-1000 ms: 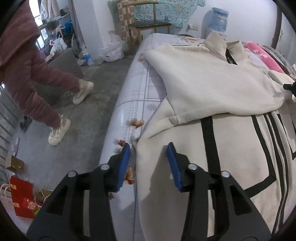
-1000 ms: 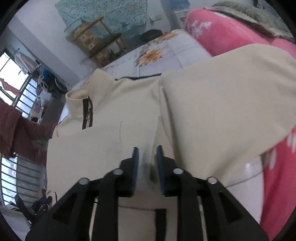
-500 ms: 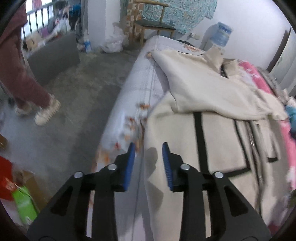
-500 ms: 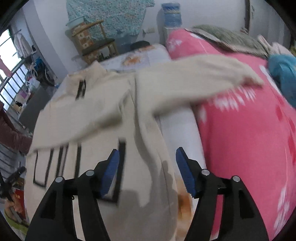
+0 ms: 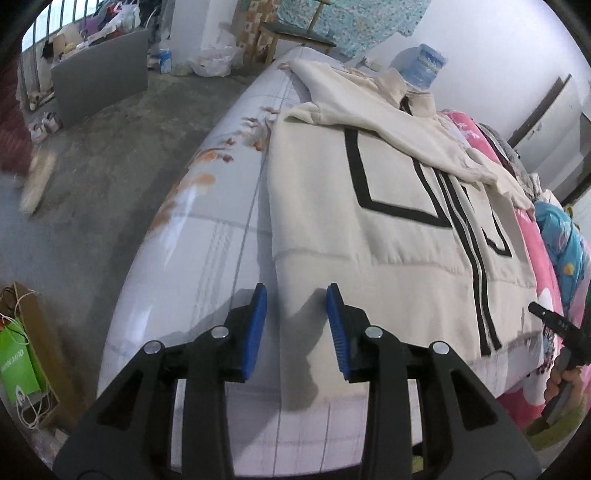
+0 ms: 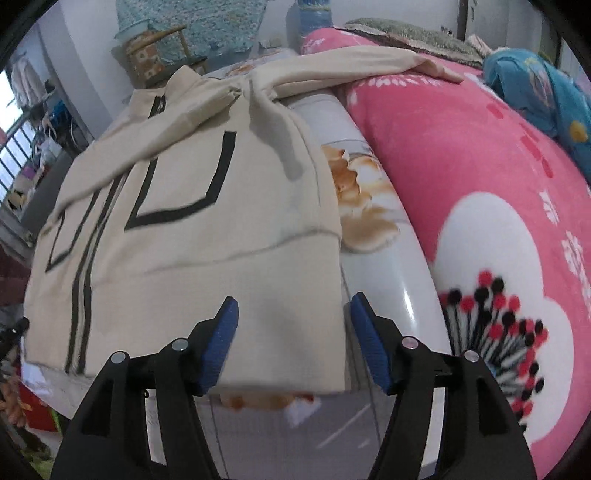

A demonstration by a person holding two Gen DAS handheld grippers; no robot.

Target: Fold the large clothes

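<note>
A large cream jacket (image 5: 373,236) with black stripes lies flat on the bed, collar at the far end, one sleeve folded across its chest. It also shows in the right wrist view (image 6: 192,236), where the other sleeve (image 6: 354,62) stretches onto the pink blanket. My left gripper (image 5: 297,328) is open and empty, just above the jacket's left hem corner. My right gripper (image 6: 293,339) is open wide and empty, over the right hem corner. The right gripper also shows at the edge of the left wrist view (image 5: 554,325).
The bed (image 5: 207,258) has a glossy floral sheet. A pink flowered blanket (image 6: 480,192) and a blue one (image 6: 535,85) lie on its right side. Concrete floor (image 5: 92,166), paper bags (image 5: 18,354), a chair (image 5: 295,33) and a water bottle (image 5: 421,66) are around it.
Both grippers drew back from the upper jacket to its hem corners. The right gripper let go of the fabric and opened wide. The person in red left the left wrist view.
</note>
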